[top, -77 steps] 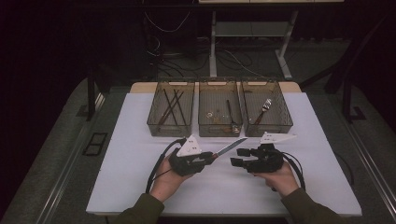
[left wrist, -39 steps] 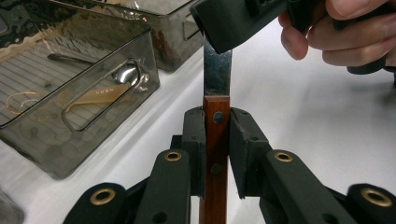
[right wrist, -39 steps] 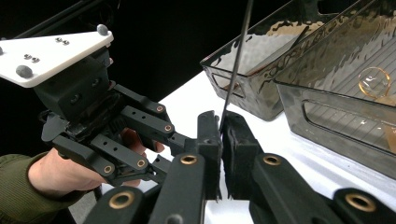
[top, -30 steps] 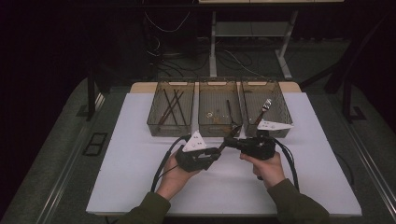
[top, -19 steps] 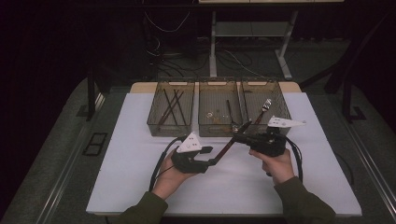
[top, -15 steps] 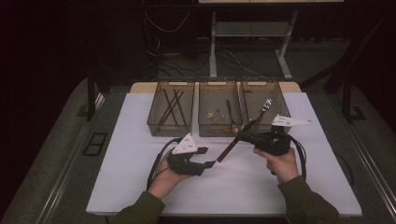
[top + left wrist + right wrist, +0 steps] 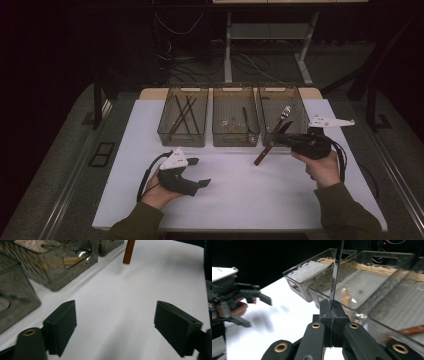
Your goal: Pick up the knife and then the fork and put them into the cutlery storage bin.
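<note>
The right tongs (image 7: 292, 141) clench a knife (image 7: 270, 144) by its blade, just in front of the right bin (image 7: 283, 95). The left tongs (image 7: 200, 172) have just been opening, empty. Dropping it in is left.

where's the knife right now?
In the high view the knife hangs off the table in the right gripper, which pinches its blade; the brown handle slants down-left, just in front of the gap between the middle bin and right bin.

Knife (image 7: 270, 142) in right gripper (image 7: 292, 141)
</note>
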### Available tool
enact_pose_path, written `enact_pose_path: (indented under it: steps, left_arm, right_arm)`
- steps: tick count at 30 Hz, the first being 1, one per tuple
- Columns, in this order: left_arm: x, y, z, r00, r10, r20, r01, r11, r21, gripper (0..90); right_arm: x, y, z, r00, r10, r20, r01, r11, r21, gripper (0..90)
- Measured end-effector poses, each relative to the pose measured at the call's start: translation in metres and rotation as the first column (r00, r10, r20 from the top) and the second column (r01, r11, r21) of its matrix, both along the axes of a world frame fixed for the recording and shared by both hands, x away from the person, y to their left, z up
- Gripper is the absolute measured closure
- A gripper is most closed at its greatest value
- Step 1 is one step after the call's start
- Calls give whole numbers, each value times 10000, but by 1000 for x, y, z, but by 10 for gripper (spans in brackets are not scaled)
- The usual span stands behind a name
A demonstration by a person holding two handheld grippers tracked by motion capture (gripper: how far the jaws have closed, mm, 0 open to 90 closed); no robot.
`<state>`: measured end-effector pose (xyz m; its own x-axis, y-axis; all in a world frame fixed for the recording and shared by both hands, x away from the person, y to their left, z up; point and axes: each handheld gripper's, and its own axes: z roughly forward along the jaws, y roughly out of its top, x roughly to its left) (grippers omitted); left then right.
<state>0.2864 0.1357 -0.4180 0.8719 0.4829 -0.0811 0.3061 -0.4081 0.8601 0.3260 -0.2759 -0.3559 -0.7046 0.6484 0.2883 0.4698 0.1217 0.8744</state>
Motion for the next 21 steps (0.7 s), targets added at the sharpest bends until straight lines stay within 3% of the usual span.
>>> enact_pose_path:
  steps: [5,11,21]
  left_arm:
    - [-3,13,-5,9995,294,-116,-295,9995,-84,124]
    - [-6,21,-13,9987,350,-380,-354,9993,-77,4]
    - [-10,30,-20,9974,327,-644,-334,9994,-106,0]
  right_arm:
    - [4,-16,8,9994,-339,28,340,9989,-321,896]
    - [9,-36,22,9970,-766,62,769,9952,-600,896]
    - [17,-62,50,9860,-1568,571,1601,9853,-590,896]
